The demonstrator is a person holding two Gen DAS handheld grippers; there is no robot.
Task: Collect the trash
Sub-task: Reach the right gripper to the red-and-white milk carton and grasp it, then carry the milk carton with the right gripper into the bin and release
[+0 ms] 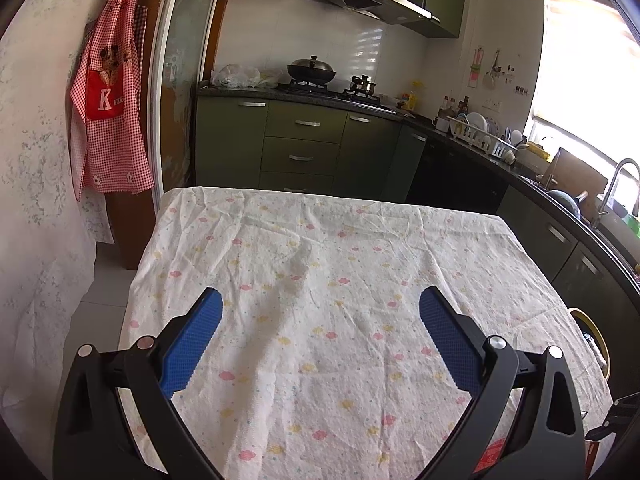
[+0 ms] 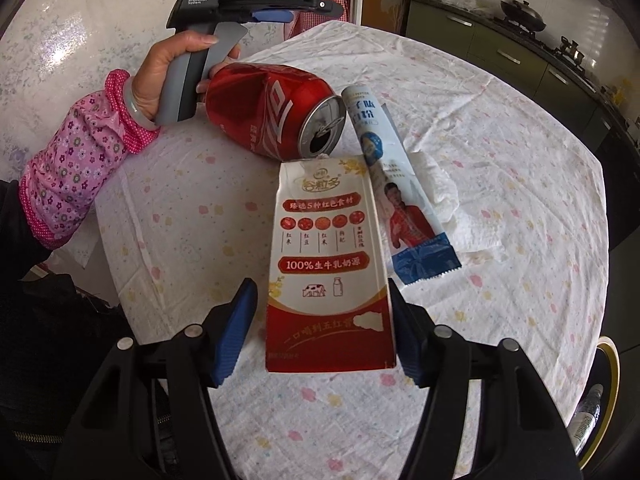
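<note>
A red and white milk carton (image 2: 324, 240) lies flat on the table's floral cloth (image 2: 500, 280). My right gripper (image 2: 320, 292) is open around its lower end. The left pad stands clear of it and the right pad sits at its edge. Beyond the carton lie a dented red can (image 2: 272, 112), a blue and white sachet wrapper (image 2: 400, 208) and a crumpled white tissue (image 2: 440, 188). My left gripper (image 1: 320, 300) hovers open over bare cloth with nothing between its fingers. A hand (image 2: 160, 76) in a pink floral sleeve holds its handle beside the can.
A yellow-rimmed bin (image 2: 612, 364) stands past the table's right edge with a plastic bottle (image 2: 588, 412) in it. Green kitchen cabinets (image 1: 300, 140), a stove with a wok (image 1: 312, 68) and a sink tap (image 1: 616, 188) lie beyond. A red checked apron (image 1: 112, 100) hangs left.
</note>
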